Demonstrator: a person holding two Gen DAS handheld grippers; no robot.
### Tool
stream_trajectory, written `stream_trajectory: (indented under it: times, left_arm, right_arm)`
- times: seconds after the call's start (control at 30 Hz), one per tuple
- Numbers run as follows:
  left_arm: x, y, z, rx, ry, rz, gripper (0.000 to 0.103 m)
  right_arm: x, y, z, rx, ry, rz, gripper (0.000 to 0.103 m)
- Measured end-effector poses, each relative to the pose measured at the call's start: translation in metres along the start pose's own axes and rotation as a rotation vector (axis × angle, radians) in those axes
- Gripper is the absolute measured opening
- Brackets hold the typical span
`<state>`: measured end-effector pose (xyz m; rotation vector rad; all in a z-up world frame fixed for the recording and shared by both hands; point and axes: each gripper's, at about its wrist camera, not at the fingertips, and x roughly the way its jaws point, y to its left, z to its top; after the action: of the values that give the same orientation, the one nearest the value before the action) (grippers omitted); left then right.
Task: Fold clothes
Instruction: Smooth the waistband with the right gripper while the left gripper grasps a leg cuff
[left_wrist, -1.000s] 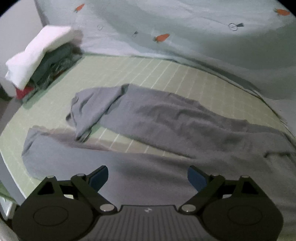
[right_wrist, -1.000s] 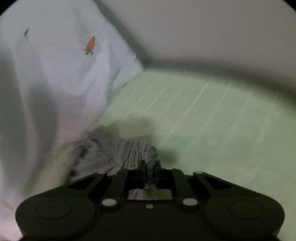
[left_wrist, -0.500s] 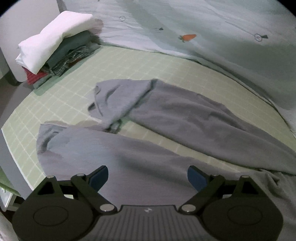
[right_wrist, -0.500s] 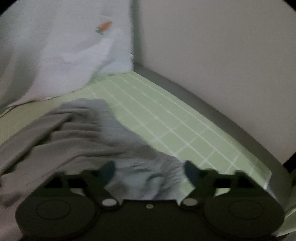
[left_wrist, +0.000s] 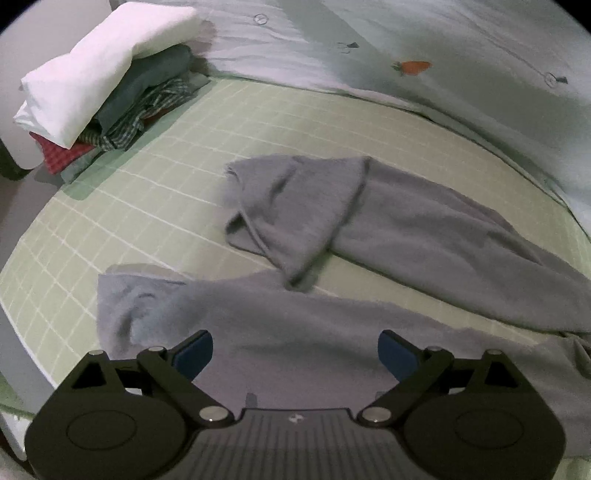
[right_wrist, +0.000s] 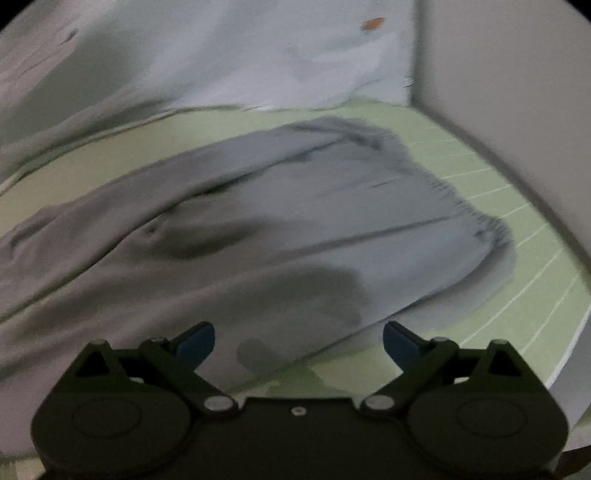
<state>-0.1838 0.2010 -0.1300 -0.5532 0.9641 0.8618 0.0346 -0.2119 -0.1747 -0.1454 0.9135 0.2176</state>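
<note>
One pair of grey trousers (left_wrist: 424, 229) sprawls unfolded, far leg's end doubled over; folded stack (left_wrist: 110, 81) far left. Left gripper (left_wrist: 295, 350) spread, empty. Right gripper (right_wrist: 299, 343) opening, empty.

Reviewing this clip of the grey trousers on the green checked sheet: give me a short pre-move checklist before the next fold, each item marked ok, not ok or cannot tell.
1. Left gripper free of cloth: ok, jaws wide apart above the grey trousers, nothing pinched.
2. Right gripper has let go: ok, jaws opening, nothing pinched between them.
3. Trousers lying flat: not ok, the far leg's end is doubled back on itself and the waistband is bunched.
4. Legs lined up for folding: not ok, they lie apart with green sheet showing between them.
5. Stack of folded clothes out of the way: ok, it sits at the far corner, apart from the trousers.
6. Both trouser cuffs in view: cannot tell.
</note>
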Motion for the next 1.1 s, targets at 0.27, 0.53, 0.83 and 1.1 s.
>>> stream_trajectory:
  times: [0.27, 0.53, 0.83, 1.1]
  left_arm:
    - [0.028, 0.072, 0.043, -0.056, -0.002, -0.062, 0.080]
    - [0.067, 0.117, 0.089, -0.099, 0.017, -0.142, 0.056]
    - [0.123, 0.122, 0.138, -0.076, 0.015, -0.200, 0.058]
    - [0.155, 0.118, 0.153, -0.089, 0.029, -0.248, 0.059]
  right_arm:
    - [0.003, 0.074, -0.022, 0.000, 0.044, -0.013, 0.101]
    - [0.021, 0.150, -0.021, -0.069, 0.058, -0.039, 0.101]
    - [0.041, 0.185, -0.011, -0.081, 0.050, -0.027, 0.103]
    - [0.047, 0.195, -0.005, -0.082, 0.051, -0.030, 0.103]
